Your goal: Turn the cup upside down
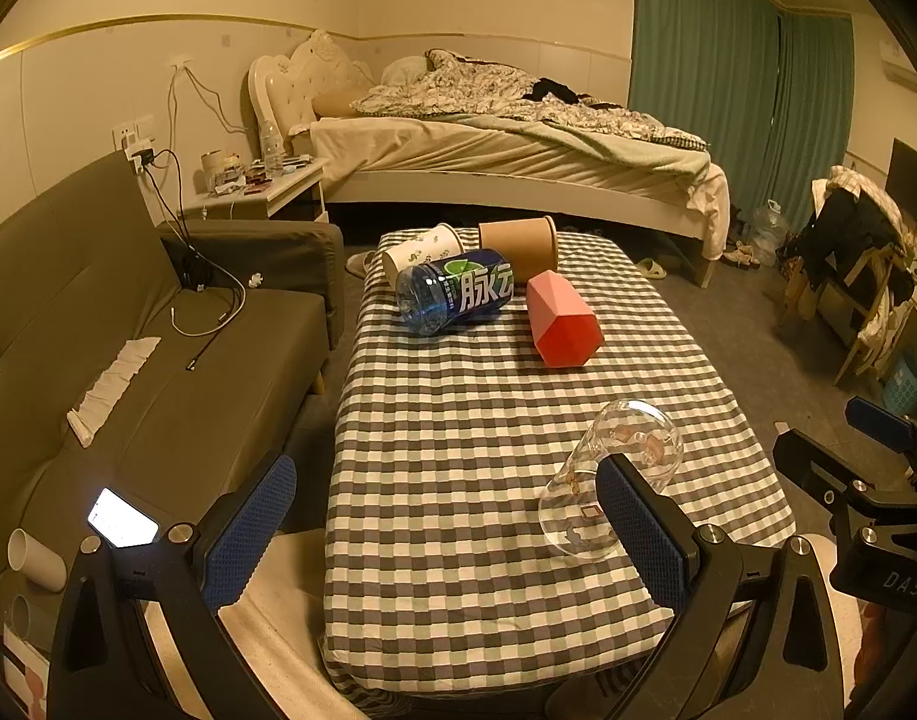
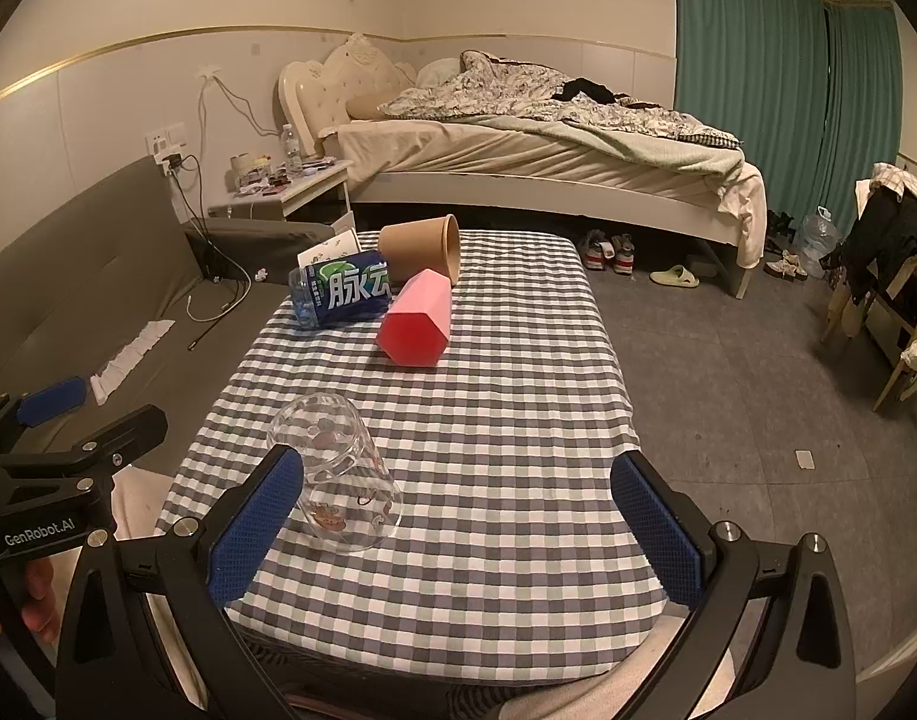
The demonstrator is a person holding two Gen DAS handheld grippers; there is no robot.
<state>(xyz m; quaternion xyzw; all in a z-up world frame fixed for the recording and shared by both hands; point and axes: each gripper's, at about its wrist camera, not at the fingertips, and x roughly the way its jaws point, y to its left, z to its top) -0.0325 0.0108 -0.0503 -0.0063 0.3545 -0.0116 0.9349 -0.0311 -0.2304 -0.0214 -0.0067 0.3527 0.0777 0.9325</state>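
A clear glass cup (image 1: 608,480) with small cartoon prints lies on its side on the checkered table (image 1: 458,450), mouth toward me. It also shows in the right wrist view (image 2: 338,474). My left gripper (image 1: 446,534) is open and empty, its right finger (image 1: 638,534) just in front of the cup. My right gripper (image 2: 458,528) is open and empty, its left finger (image 2: 254,528) just in front of the cup. A pink hexagonal cup (image 1: 560,318), a brown paper cup (image 1: 518,246) and a white patterned cup (image 1: 422,252) lie on their sides at the far end.
A blue plastic bottle (image 1: 452,291) lies among the far cups. A grey sofa (image 1: 128,360) with cables and a phone (image 1: 122,519) stands left of the table. A bed (image 1: 488,138) is behind, chairs with clothes (image 1: 848,252) to the right.
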